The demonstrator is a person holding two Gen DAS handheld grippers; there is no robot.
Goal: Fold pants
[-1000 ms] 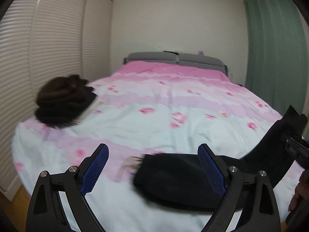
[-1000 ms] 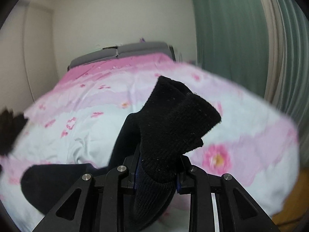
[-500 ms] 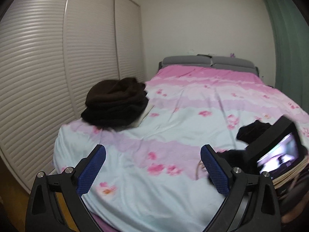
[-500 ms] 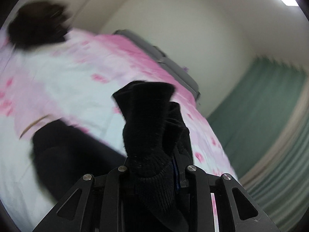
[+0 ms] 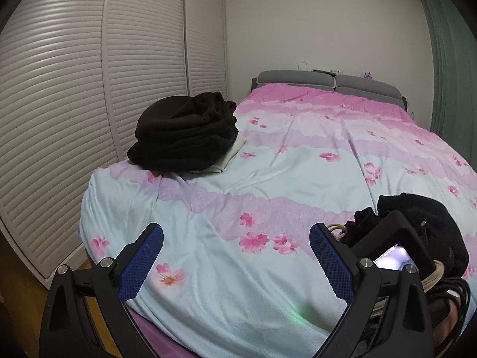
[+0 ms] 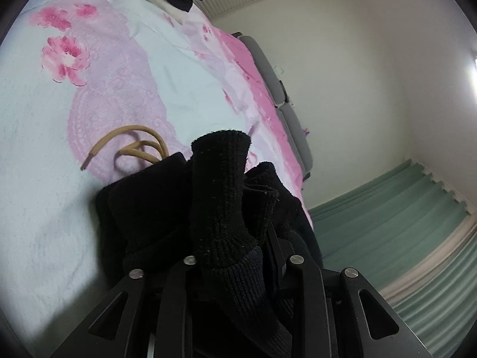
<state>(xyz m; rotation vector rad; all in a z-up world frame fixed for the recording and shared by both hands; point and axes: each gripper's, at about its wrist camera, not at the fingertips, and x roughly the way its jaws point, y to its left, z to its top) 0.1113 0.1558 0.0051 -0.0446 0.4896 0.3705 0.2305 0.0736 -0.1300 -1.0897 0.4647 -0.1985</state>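
A bedroom, seen from my two cameras. My left hand-held gripper [image 5: 235, 252] hangs over the near end of the bed [image 5: 298, 179] with its blue-padded fingers [image 5: 141, 261] spread wide and nothing between them; below it lies only the bedspread, pale blue and pink with a flower print. My right hand-held gripper [image 6: 238, 264] is clamped on the black pants [image 6: 220, 200], a ribbed knit cuff standing up between its fingers while the rest of the fabric bunches around and below them on the bedspread. From the left camera the same pants [image 5: 423, 217] show as a dark heap at the right edge of the bed, partly hidden by the right gripper's body. A tan drawstring [image 6: 134, 146] loops out from the bunched cloth and rests on the cover. Well apart, at the bed's far left side, a pile of dark brown clothes [image 5: 186, 132] sits on a pale folded piece. White slatted closet doors [image 5: 74, 89] line the left wall, a grey headboard [image 5: 328, 82] stands at the far end, and a green curtain [image 6: 402, 217] hangs on the right.
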